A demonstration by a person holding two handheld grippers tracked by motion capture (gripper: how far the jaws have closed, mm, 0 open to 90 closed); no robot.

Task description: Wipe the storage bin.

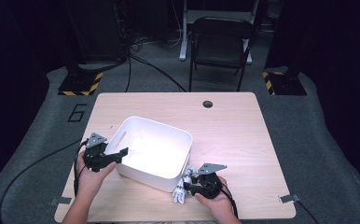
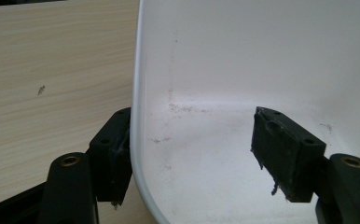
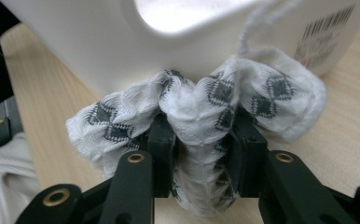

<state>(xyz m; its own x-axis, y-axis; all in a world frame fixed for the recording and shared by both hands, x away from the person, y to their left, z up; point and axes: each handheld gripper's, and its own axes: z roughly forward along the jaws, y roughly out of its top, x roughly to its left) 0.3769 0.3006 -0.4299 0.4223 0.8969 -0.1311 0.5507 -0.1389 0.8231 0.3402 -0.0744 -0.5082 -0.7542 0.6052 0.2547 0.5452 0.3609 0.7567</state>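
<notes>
A white plastic bin (image 1: 155, 125) stands on the wooden table (image 1: 234, 140), left of centre. My left gripper (image 1: 121, 154) straddles the bin's left wall (image 2: 138, 93): in the left gripper view (image 2: 192, 154) one jaw lies against the outside and the other hangs apart inside the bare bin, so it is open. My right gripper (image 1: 186, 186) is at the bin's near right corner, shut on a bunched white sock with a grey diamond pattern (image 3: 197, 100). The sock (image 1: 180, 190) rests against the bin's outer wall (image 3: 99, 42), low over the tabletop.
A barcode label (image 3: 325, 25) is on the bin's outer wall. A round cable hole (image 1: 208, 103) sits near the table's far edge. A black folding chair (image 1: 221, 42) stands beyond the table. Pale fabric (image 3: 1, 186) shows at the lower left of the right gripper view.
</notes>
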